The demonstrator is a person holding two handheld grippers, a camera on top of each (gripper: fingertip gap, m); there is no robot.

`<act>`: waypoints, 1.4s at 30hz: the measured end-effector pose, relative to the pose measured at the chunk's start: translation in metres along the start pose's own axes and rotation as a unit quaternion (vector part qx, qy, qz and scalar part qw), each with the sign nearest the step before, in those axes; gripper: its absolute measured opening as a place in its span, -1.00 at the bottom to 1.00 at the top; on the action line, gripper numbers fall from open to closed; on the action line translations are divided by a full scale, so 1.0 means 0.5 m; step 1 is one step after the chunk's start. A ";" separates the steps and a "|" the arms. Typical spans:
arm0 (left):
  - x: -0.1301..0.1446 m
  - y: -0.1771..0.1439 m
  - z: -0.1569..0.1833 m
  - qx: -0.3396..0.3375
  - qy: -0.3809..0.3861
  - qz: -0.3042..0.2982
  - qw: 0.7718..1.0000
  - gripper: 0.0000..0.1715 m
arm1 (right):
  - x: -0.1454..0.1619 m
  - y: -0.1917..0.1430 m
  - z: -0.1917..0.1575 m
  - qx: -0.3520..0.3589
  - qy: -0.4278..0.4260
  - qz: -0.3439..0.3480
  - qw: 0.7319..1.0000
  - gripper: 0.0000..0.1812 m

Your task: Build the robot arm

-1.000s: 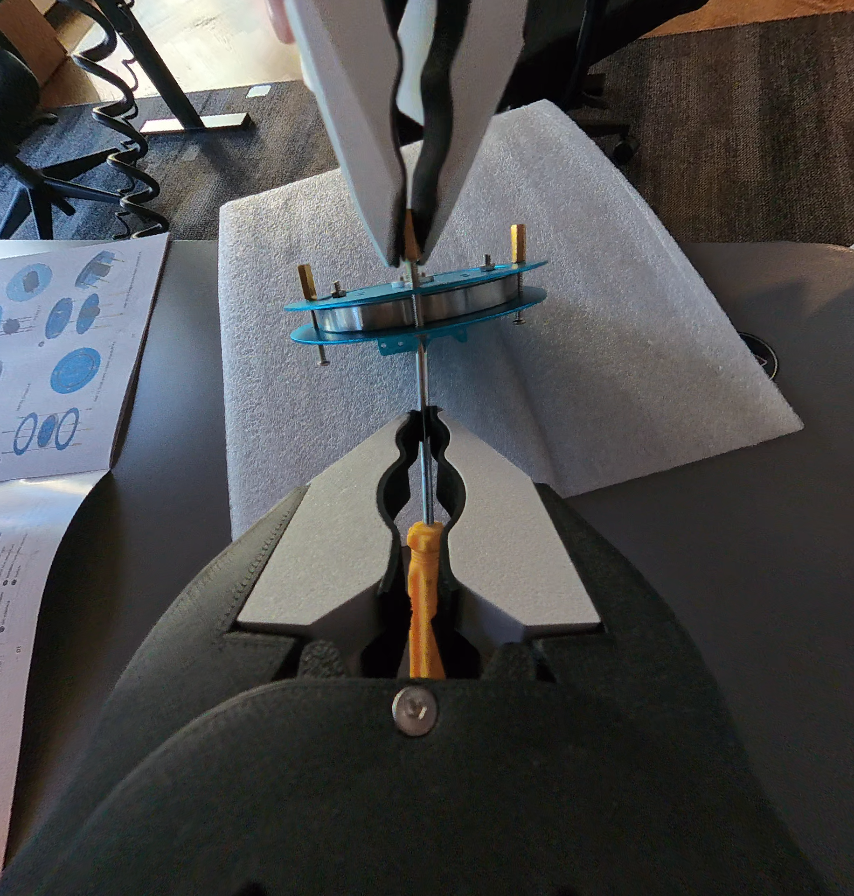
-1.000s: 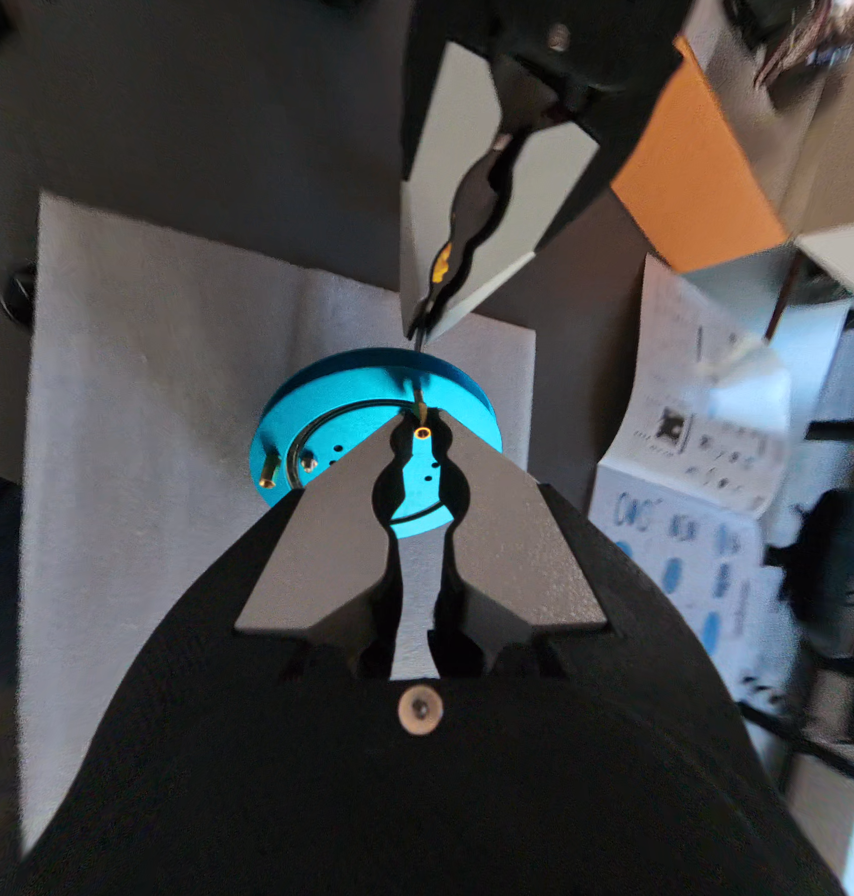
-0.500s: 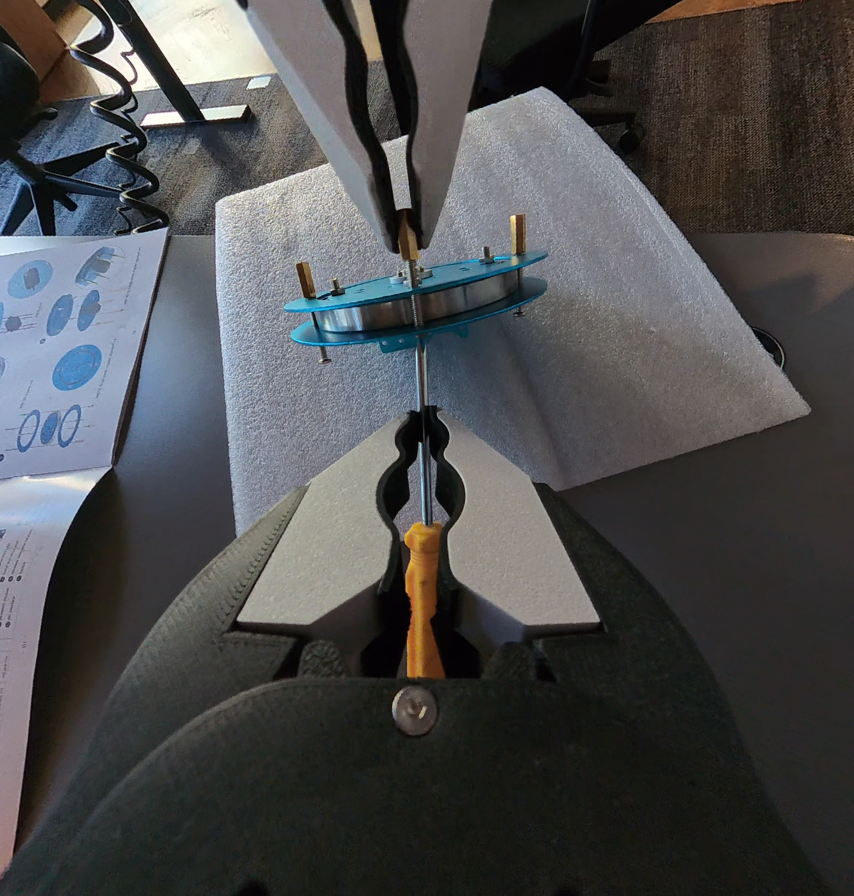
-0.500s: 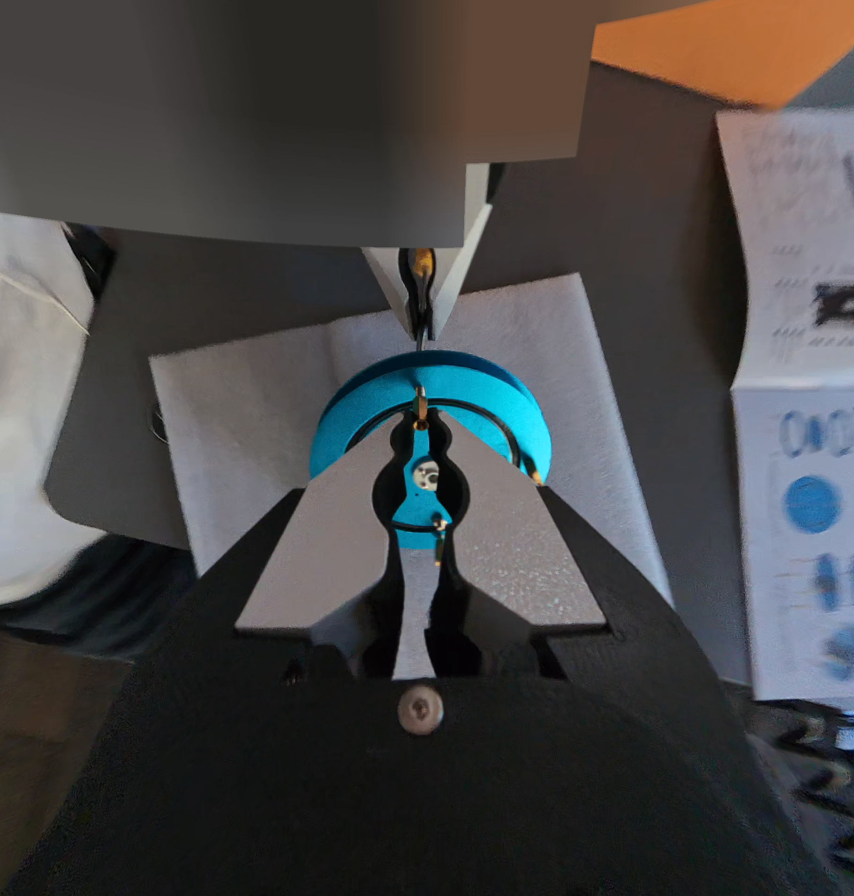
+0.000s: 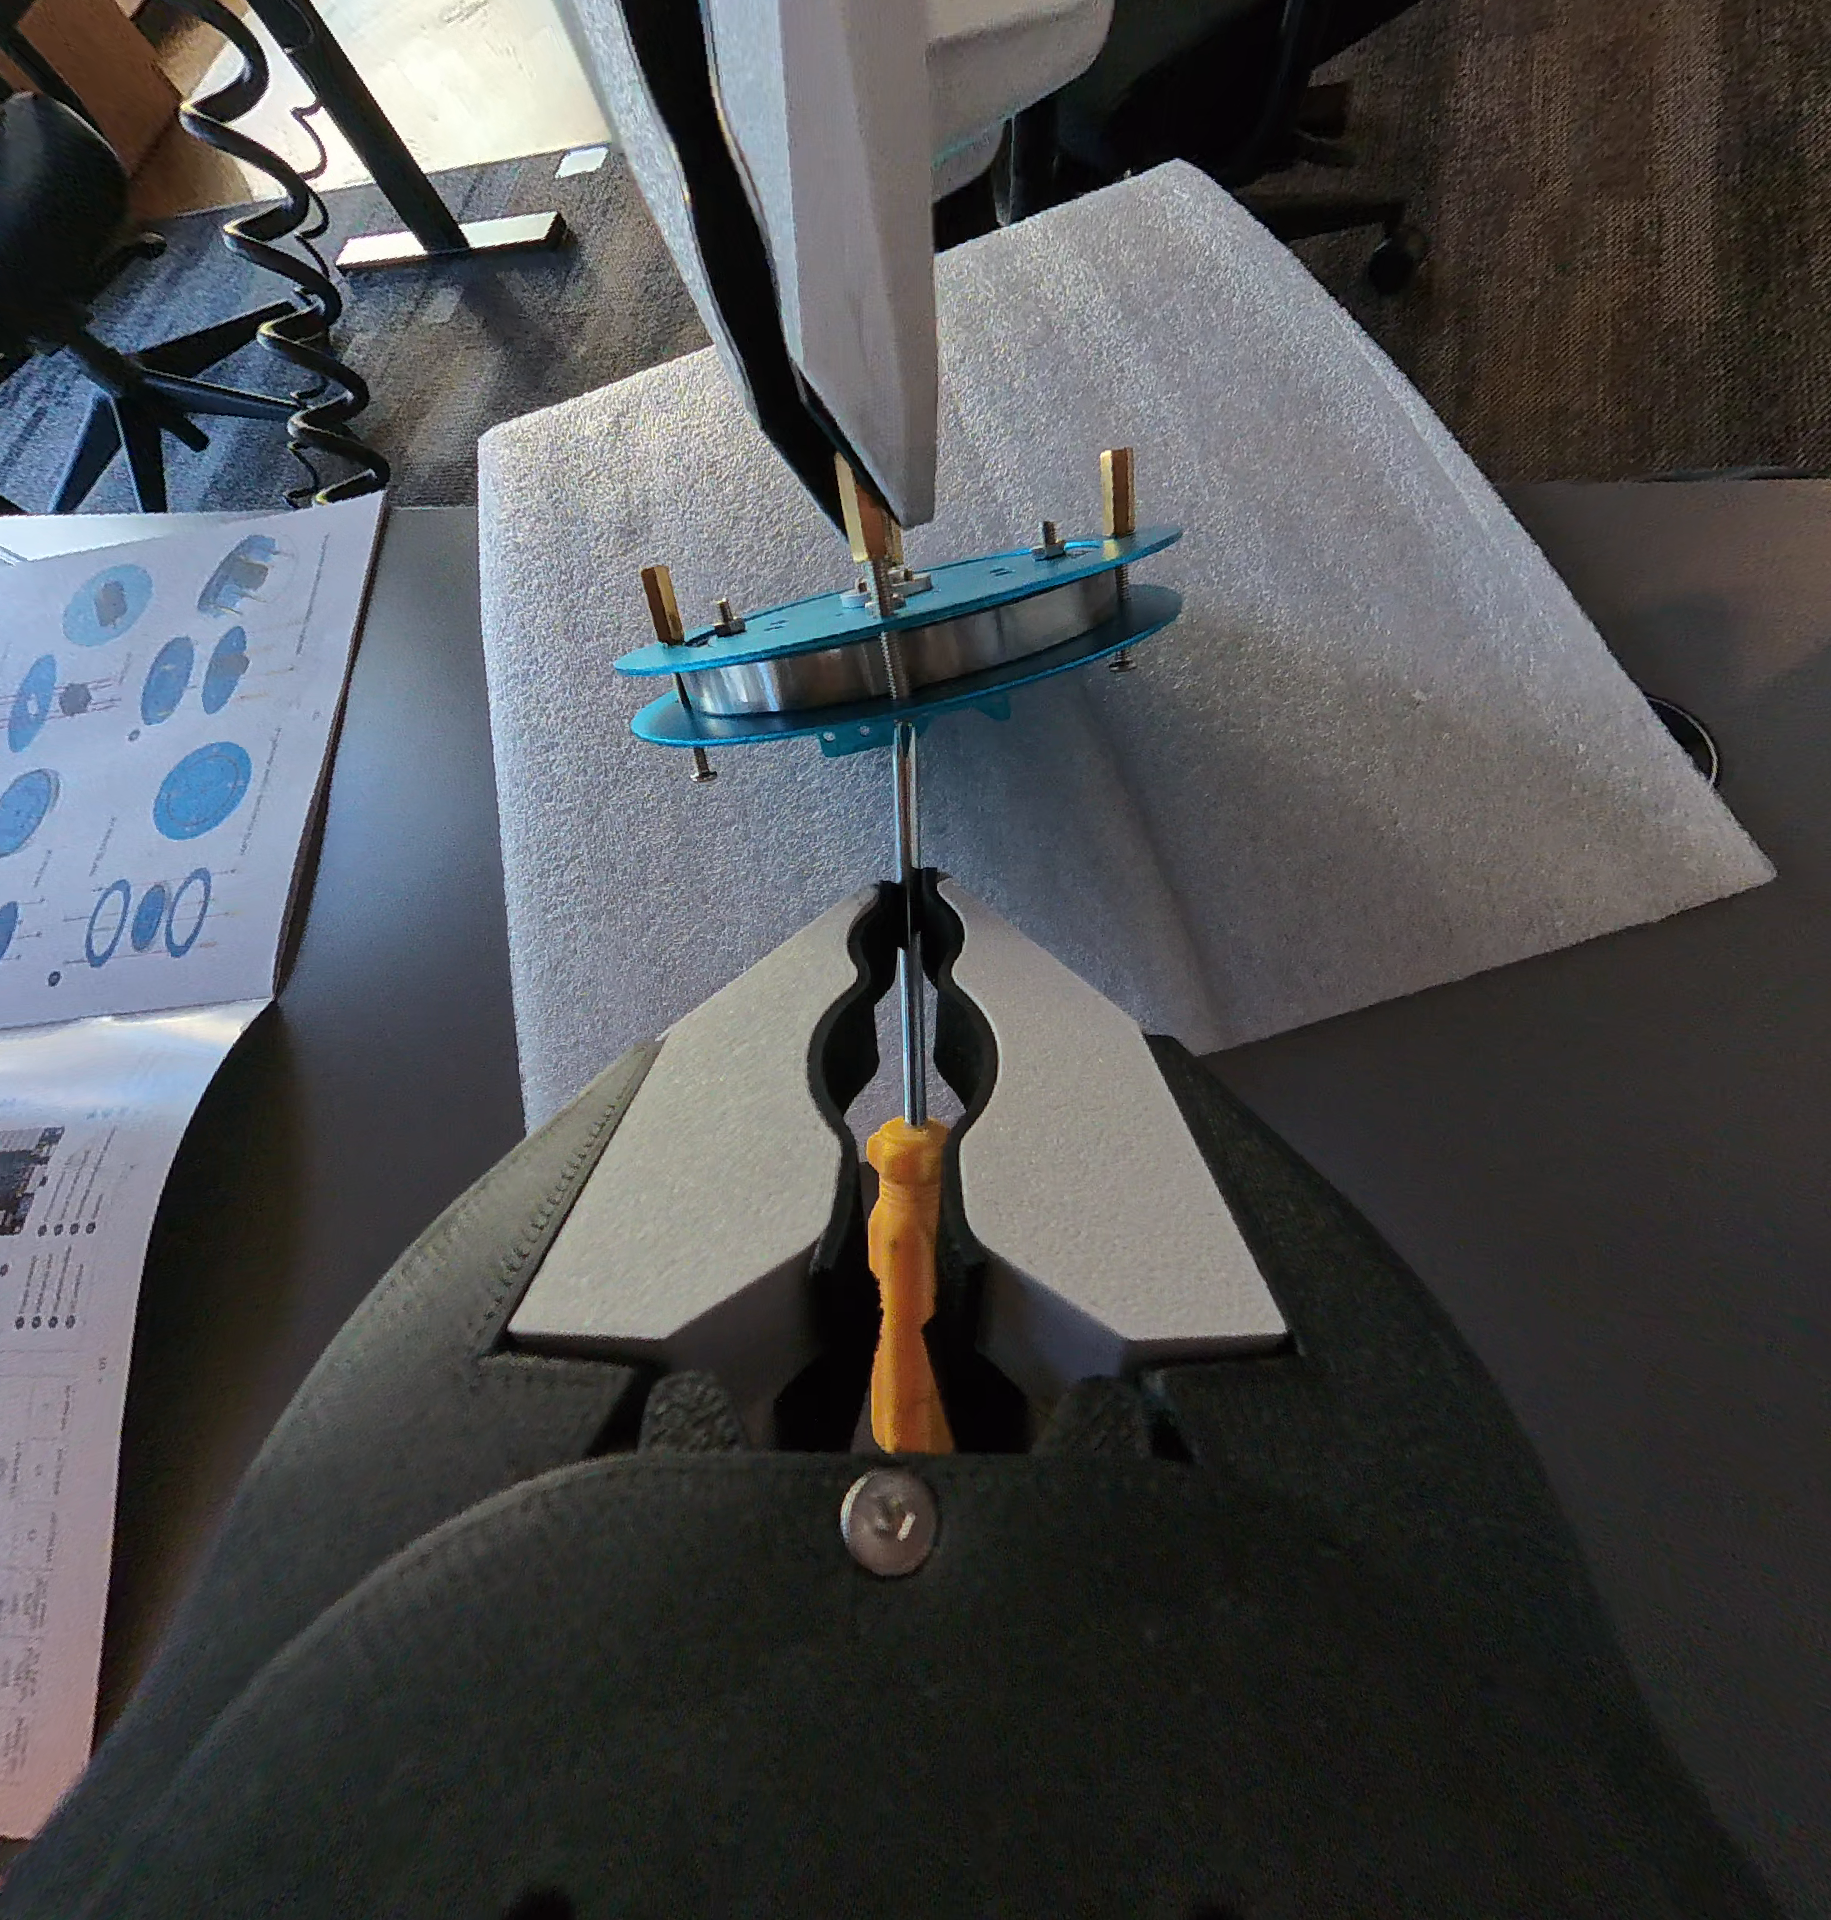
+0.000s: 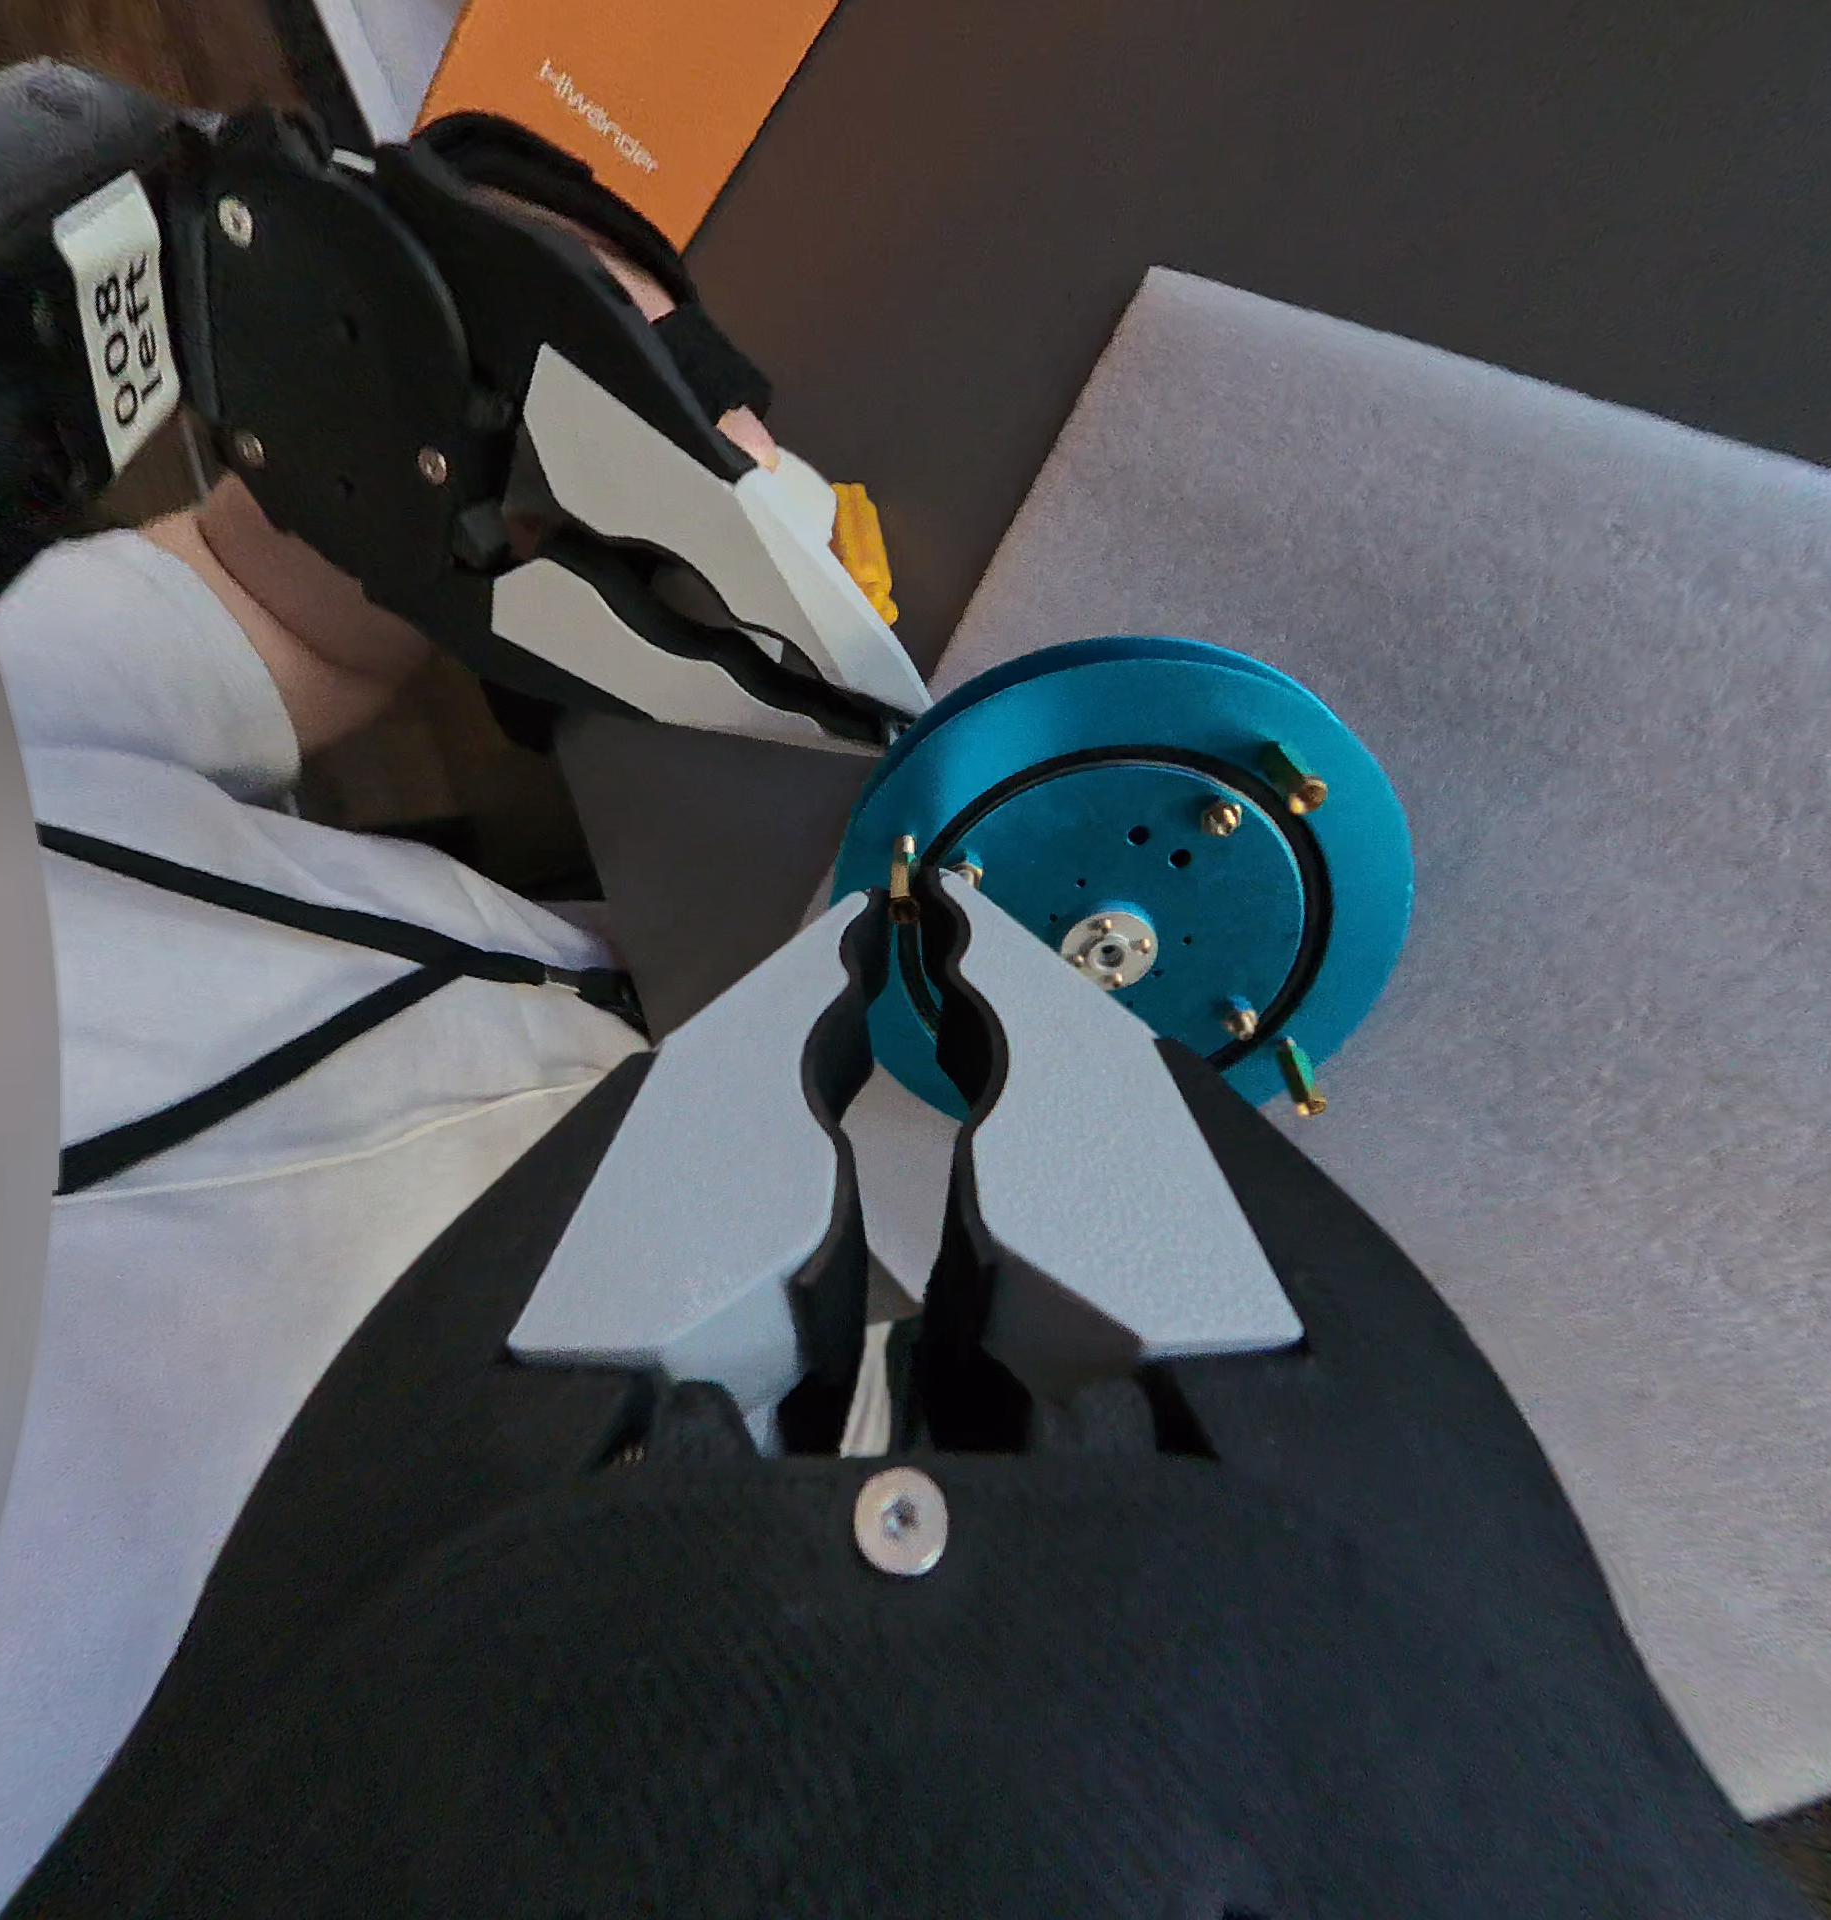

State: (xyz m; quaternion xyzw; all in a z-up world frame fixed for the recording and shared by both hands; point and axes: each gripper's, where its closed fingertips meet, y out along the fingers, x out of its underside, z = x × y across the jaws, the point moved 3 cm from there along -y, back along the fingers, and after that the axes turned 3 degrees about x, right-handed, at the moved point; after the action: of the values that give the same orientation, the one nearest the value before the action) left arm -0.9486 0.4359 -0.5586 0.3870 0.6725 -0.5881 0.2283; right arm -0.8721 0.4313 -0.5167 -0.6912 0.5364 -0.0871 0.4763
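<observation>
A blue two-plate disc assembly (image 5: pixel 765 717) with a silver ring between the plates hangs just above a white foam sheet (image 5: pixel 1254 644). My left gripper (image 5: pixel 906 894) is shut on an orange-handled screwdriver (image 5: pixel 906 1278). Its shaft reaches up to a screw under the lower plate. My right gripper (image 5: pixel 864 488) comes down from above, shut on a brass standoff (image 5: pixel 861 520) on the top plate. The right wrist view shows the right gripper (image 6: pixel 909 881) pinching that standoff (image 6: pixel 902 902) at the rim of the assembly (image 6: pixel 1202 904). The left gripper (image 6: pixel 890 727) is behind the rim.
Two more brass standoffs (image 5: pixel 1116 494) stand on the top plate. Printed instruction sheets (image 5: pixel 111 727) lie on the dark table (image 5: pixel 1617 1247) at the left. An orange box (image 6: pixel 641 104) lies beyond the foam. A person in a white shirt (image 6: pixel 267 1039) is close by. Office chairs (image 5: pixel 38 239) stand behind. One gripper's finger ends stand about 6 cm off the other's.
My right gripper has twisted around the standoff it holds, so its view has turned and the disc has shifted right in it. The left gripper and screwdriver have stayed in place.
</observation>
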 end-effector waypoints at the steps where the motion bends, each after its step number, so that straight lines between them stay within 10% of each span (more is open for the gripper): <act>1: 0.000 0.000 0.000 -0.002 0.001 -0.001 1.000 -0.98 | 0.000 0.000 0.000 -0.003 0.017 0.003 1.000 -0.96; 4: 0.001 0.000 -0.001 -0.007 0.004 -0.005 1.000 -0.97 | -0.002 0.001 0.001 0.000 0.033 0.016 0.999 -0.96; 7: 0.002 0.001 0.002 0.005 -0.001 -0.002 1.000 -0.97 | -0.001 0.002 -0.007 0.031 -0.132 0.009 0.991 -0.95; 12: 0.004 0.002 0.003 0.010 -0.003 0.002 1.000 -0.97 | -0.005 -0.019 -0.009 0.087 -0.427 0.077 0.897 -0.81; 16: 0.005 0.002 0.003 0.017 -0.008 0.009 1.000 -0.97 | 0.001 -0.034 0.003 0.015 -0.374 0.181 0.909 -0.68; 20: 0.004 0.004 0.006 0.026 -0.002 0.013 1.000 -0.97 | 0.012 -0.025 0.001 0.052 -0.435 0.233 0.868 -0.78; 42: 0.010 0.023 0.011 0.043 -0.032 0.005 0.999 -0.98 | 0.024 0.002 0.004 0.060 -0.475 0.125 0.869 -0.94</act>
State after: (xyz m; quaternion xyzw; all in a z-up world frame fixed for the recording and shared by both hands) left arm -0.9431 0.4317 -0.5706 0.3812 0.6366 -0.6276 0.2359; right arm -0.8666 0.4225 -0.5233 -0.5467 0.3209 0.2799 0.7209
